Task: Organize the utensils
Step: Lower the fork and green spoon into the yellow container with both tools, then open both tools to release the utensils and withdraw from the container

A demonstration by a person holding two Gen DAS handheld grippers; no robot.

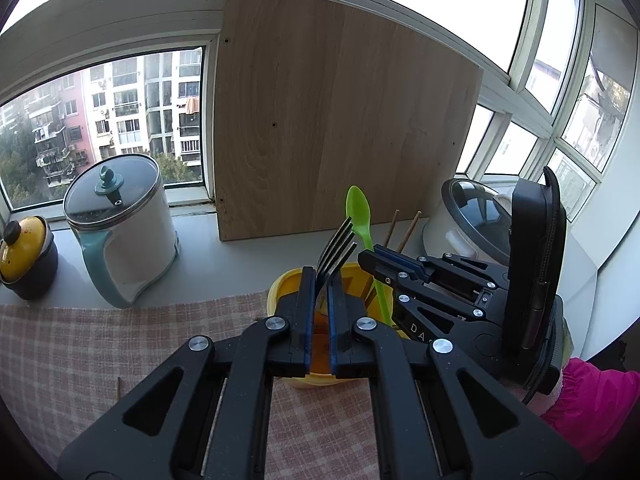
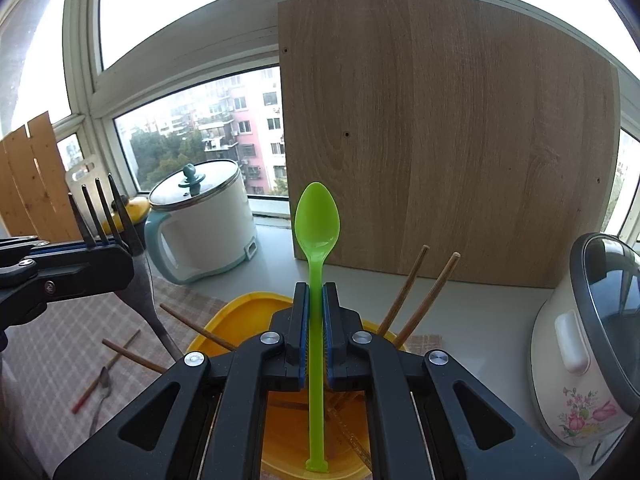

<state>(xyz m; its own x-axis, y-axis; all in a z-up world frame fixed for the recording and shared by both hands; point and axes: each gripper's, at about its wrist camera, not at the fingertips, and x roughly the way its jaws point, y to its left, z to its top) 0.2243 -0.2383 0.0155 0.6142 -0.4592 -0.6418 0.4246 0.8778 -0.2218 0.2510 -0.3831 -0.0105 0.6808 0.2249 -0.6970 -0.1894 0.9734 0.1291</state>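
Note:
My left gripper (image 1: 319, 280) is shut on a metal fork (image 1: 336, 250), tines up, above the yellow holder (image 1: 286, 284). My right gripper (image 2: 316, 292) is shut on a green plastic spoon (image 2: 317, 220), bowl up, its handle end down inside the yellow holder (image 2: 240, 312). The right gripper (image 1: 370, 258) with the green spoon (image 1: 358, 210) shows at the right of the left wrist view. The left gripper (image 2: 116, 246) with the fork (image 2: 98, 212) shows at the left of the right wrist view. Wooden chopsticks (image 2: 404, 296) lean in the holder.
A wooden board (image 1: 340, 120) leans on the window behind. A white electric pot (image 1: 120, 224) and a yellow-lidded pot (image 1: 24, 252) stand left, a rice cooker (image 2: 588, 344) right. A metal spoon (image 2: 102, 392) and loose chopsticks (image 2: 132, 356) lie on the checked cloth (image 1: 100, 344).

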